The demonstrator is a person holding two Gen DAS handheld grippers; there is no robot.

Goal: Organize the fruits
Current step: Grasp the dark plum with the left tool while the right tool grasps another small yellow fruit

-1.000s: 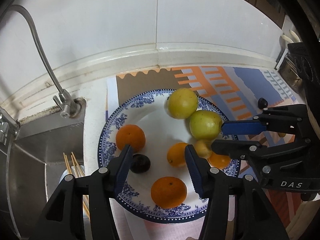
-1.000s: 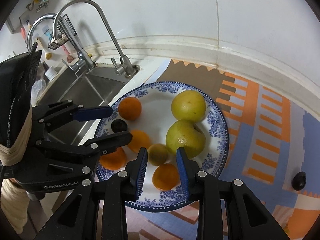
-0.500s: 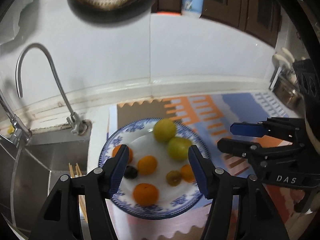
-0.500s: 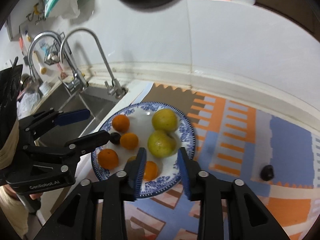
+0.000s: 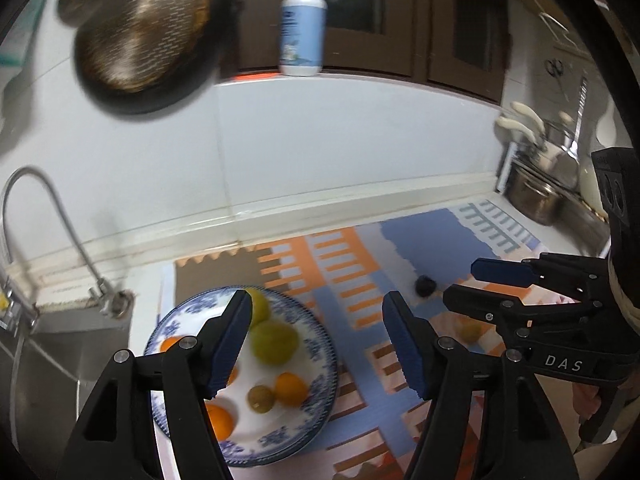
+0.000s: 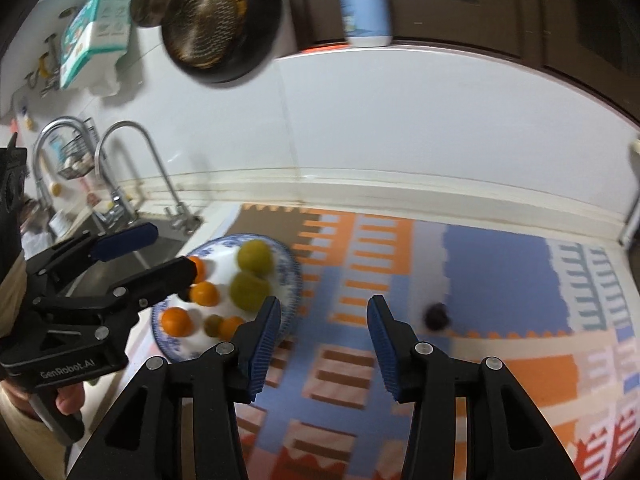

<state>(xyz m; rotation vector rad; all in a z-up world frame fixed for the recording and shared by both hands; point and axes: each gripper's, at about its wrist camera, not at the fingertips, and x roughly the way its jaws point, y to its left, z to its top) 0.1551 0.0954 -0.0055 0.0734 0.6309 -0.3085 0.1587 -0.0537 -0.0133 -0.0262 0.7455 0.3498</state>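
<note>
both the left gripper [image 5: 318, 334] and right gripper [image 6: 320, 334] gape empty; the dark fruit [image 6: 436, 316], just right of the right fingers, may roll if nudged.

wall: white panels [image 5: 320, 152] are running behind the counter
cabinets: dark brown doors [image 5: 460, 20] are standing above the wall
pan: a dark pan [image 6: 216, 20] is hanging on the wall
faucet: a curved tap [image 6: 136, 152] is arching over the steel sink [image 5: 52, 360]
mat: an orange and blue patterned mat [image 6: 500, 280] is covering the counter

Blue-and-white floral plate [image 5: 316, 360] holds orange and yellow-green fruits [image 6: 251, 290].
</note>
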